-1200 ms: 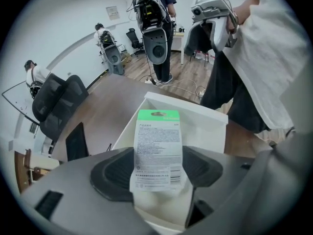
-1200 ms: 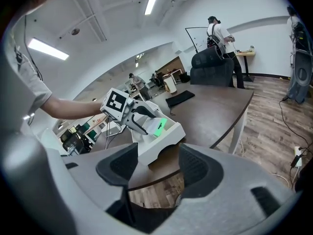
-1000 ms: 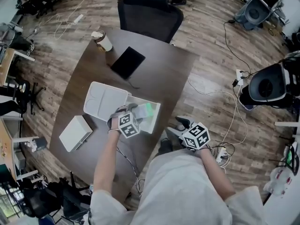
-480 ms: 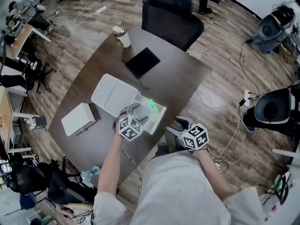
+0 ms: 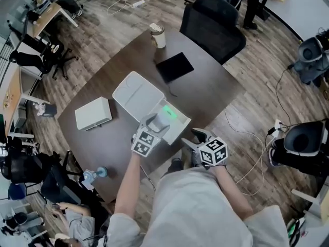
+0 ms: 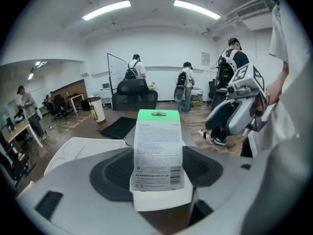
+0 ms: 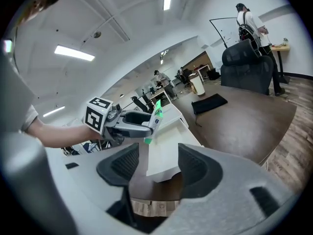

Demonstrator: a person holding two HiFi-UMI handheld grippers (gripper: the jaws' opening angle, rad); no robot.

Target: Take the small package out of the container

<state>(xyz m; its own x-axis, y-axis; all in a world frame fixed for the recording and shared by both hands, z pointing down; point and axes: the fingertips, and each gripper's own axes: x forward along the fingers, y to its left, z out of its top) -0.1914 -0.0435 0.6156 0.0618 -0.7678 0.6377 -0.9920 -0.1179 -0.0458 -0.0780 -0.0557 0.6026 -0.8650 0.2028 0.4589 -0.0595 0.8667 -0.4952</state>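
The small package (image 6: pixel 158 151), white with a green top, stands upright in my left gripper (image 6: pixel 159 190), which is shut on its lower end. In the head view that left gripper (image 5: pixel 157 123) holds the package (image 5: pixel 168 112) just over the open white container (image 5: pixel 180 131) on the dark table. The right gripper view shows the package (image 7: pixel 155 112) from the side, clear of the container (image 7: pixel 166 146). My right gripper (image 5: pixel 198 137) hangs off the table's near edge, beside the container. Its jaws (image 7: pixel 154 168) stand open with nothing between them.
The container's lid (image 5: pixel 134 90) lies open to the left. A white box (image 5: pixel 93 113), a black flat pad (image 5: pixel 175 67) and a paper cup (image 5: pixel 157 35) are on the table (image 5: pixel 216 91). A black office chair (image 5: pixel 213 27) stands at the far side. People stand in the background.
My left gripper has come up from inside the container with the package, which now stands upright above it. The right gripper has stayed by the table's edge. The head view has shifted.
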